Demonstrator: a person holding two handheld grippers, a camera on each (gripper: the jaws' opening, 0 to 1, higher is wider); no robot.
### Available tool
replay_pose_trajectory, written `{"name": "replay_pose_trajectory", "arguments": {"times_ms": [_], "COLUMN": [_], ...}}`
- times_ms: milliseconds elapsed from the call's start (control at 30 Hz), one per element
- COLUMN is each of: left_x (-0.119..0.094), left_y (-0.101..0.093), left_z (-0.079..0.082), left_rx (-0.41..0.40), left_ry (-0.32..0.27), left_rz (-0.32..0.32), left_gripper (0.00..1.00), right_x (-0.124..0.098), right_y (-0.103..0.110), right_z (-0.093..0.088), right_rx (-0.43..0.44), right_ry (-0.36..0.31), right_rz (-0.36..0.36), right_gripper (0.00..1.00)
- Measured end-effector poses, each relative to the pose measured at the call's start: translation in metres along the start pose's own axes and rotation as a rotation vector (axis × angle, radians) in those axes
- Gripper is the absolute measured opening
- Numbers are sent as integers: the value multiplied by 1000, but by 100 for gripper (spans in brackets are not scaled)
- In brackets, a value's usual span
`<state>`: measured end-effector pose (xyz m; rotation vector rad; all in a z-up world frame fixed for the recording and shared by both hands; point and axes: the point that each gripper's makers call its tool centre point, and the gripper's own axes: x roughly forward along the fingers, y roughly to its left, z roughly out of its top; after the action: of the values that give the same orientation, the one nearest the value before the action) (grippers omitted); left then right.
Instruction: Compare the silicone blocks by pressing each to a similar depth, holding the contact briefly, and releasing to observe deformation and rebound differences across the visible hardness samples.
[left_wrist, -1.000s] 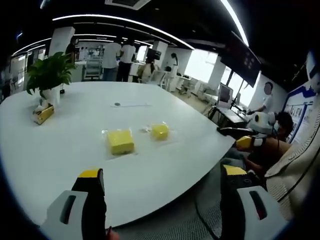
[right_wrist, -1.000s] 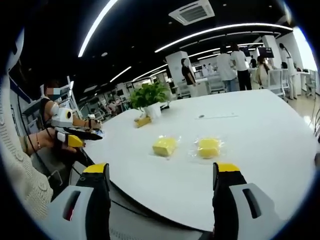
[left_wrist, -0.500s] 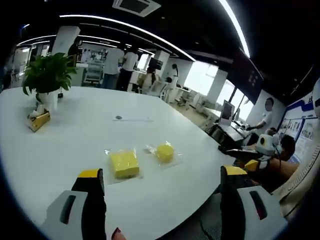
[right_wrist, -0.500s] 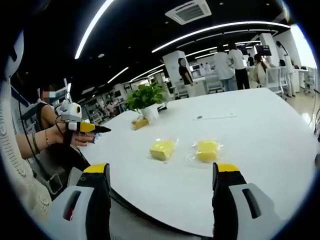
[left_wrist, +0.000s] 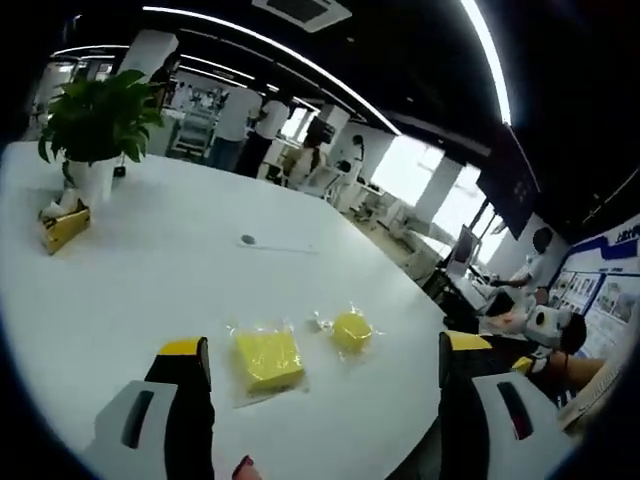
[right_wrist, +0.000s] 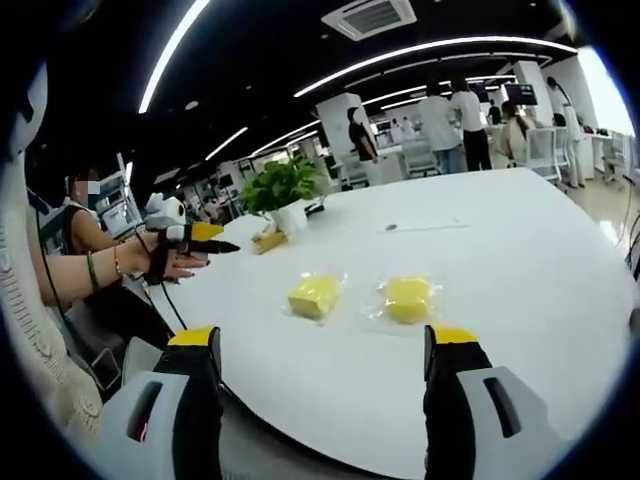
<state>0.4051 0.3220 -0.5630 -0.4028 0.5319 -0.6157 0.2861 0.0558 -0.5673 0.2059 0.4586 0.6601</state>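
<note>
Yellow silicone blocks, square (left_wrist: 267, 360) and rounder (left_wrist: 351, 329), in clear wrap, untouched; left gripper (left_wrist: 320, 362) had advanced nearer, right gripper (right_wrist: 325, 355) too, both gaping, pressing unbegun.

An open-plan office, wide and bright. Long light strips (left_wrist: 300, 70) sweep across a dark ceiling, with an air-conditioning cassette (right_wrist: 372, 17) set into it. A big white meeting table (right_wrist: 500, 230) carries a potted plant (left_wrist: 95, 125). Beyond it, people stand (right_wrist: 452, 120) among desks, office chairs (right_wrist: 545, 150) and monitors (left_wrist: 468, 250), with large windows (left_wrist: 400, 165) glowing behind.
</note>
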Motion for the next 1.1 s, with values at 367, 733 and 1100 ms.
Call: {"name": "replay_pose_trajectory", "arguments": {"times_ms": [367,733,1100], "left_x": [49,95,136], "left_y": [44,84,102], "left_z": [-15,-36,-46], "left_rx": [-20,-173,-301], "left_ry": [83,109,112], "left_rz": [-15,-59,-116], "left_gripper": [93,83,77], "right_x": [6,9,12], "right_y": [-15,-29,-45], "right_z": [-3,-10,-8], "right_rx": [24,43,64], "right_ry": [49,115,138], "right_rz": [-32,-67,-108], "right_gripper": [76,74,74]}}
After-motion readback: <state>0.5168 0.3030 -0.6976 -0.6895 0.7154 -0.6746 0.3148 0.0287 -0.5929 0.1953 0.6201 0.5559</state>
